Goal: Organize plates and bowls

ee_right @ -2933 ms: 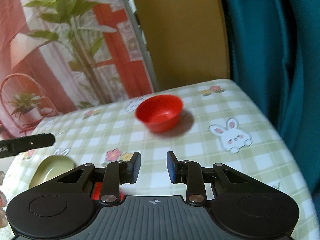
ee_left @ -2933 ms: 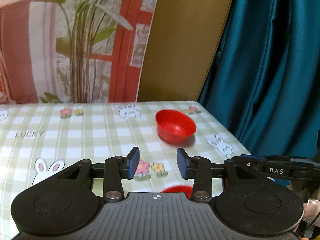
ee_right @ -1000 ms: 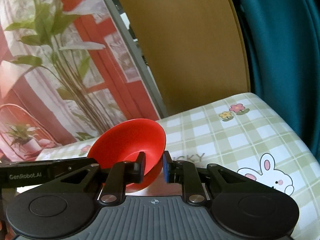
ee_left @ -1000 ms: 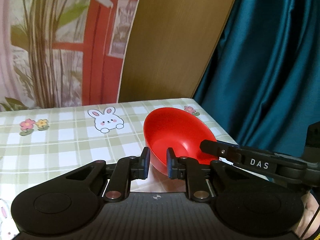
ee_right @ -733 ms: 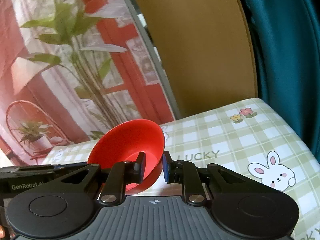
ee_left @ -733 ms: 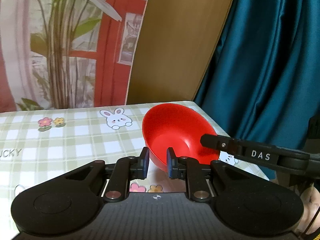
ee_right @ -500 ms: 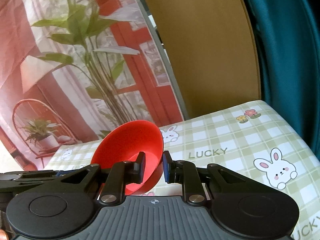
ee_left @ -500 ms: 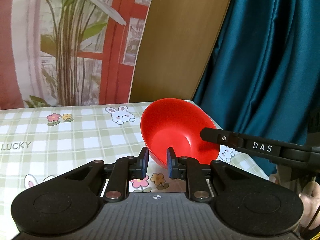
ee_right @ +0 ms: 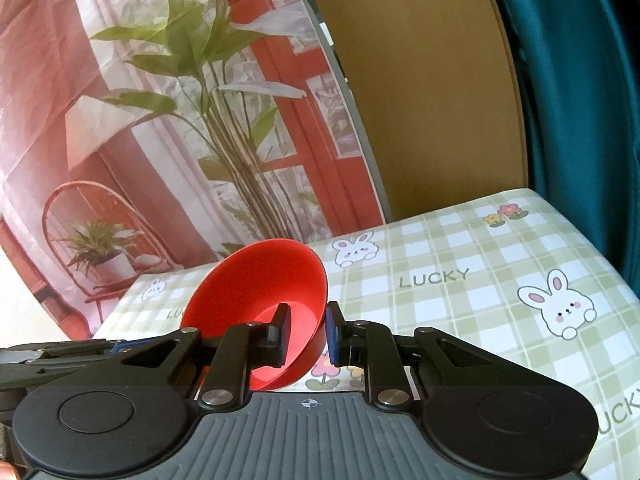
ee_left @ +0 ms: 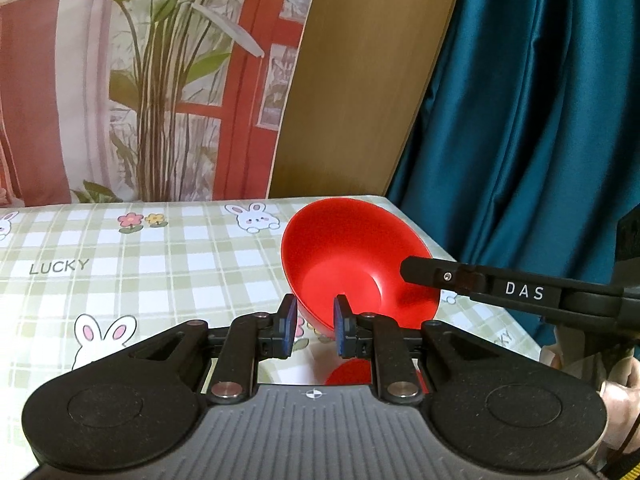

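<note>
A red bowl (ee_left: 352, 256) is held tilted above the checked tablecloth (ee_left: 160, 264). My left gripper (ee_left: 314, 330) is shut on its near left rim. My right gripper (ee_right: 306, 334) is shut on its opposite rim, with one finger inside the red bowl (ee_right: 260, 284). The right gripper's finger marked DAS (ee_left: 500, 290) crosses the left wrist view at the bowl's right side. Another red dish (ee_left: 348, 372) shows partly below the left gripper's fingers, mostly hidden.
The table's right edge (ee_left: 460, 264) runs by a teal curtain (ee_left: 540, 120). A wooden panel (ee_left: 360, 80) and a printed plant backdrop (ee_right: 180, 120) stand behind the table.
Both grippers closed in on the red bowl, which stood on the table, and lifted it tilted. Over the last second they have carried it back toward the near side.
</note>
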A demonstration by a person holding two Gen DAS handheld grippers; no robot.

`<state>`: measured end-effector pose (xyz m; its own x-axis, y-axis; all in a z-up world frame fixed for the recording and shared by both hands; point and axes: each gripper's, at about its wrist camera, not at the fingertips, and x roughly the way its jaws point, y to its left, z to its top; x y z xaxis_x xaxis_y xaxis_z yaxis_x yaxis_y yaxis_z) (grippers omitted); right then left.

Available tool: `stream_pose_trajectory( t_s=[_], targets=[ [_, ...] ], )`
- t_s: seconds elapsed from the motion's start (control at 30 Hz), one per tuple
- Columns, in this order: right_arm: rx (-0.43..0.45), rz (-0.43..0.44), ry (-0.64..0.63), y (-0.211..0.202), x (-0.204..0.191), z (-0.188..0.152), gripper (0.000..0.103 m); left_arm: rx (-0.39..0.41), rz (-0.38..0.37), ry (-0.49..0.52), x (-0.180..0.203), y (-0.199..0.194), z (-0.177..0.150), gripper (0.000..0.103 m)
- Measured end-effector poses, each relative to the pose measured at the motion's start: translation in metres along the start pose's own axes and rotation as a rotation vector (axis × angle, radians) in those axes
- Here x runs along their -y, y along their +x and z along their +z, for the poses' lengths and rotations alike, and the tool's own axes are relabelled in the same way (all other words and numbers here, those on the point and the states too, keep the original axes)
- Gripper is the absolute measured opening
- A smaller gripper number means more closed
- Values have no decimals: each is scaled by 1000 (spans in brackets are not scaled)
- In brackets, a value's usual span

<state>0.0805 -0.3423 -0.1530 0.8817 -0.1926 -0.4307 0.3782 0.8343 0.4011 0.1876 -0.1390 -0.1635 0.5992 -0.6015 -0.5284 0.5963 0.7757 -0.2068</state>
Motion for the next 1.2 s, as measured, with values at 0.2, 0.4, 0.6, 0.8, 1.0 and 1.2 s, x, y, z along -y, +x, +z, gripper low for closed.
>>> stream_pose_trajectory(
  t_s=[0.2,0.4,0.6,0.8,1.0,1.2],
  targets=[
    [-9,-4,2,-9,-2,-10,18,-5,0,-5,3,-8,-10,19],
    [-24,-12,-11,-19,-2,-20,19,-23,-14,-8,8,-13,-21,20],
    [-59,-24,-7,-22,3,-33,19,-55,-25,-17,10,-13,-34,20],
    [-96,-40,-12,-25,9,-46,21,-96,-43,-29,15,-10,-45,20],
    [-130,-54,16,-23,19,-59,21,-129,-42,-13,20,-7,-52,20],
    [-148,-52,17,-23,21,-64,21,-152,-41,-16,20,-4,-57,20]
  ],
)
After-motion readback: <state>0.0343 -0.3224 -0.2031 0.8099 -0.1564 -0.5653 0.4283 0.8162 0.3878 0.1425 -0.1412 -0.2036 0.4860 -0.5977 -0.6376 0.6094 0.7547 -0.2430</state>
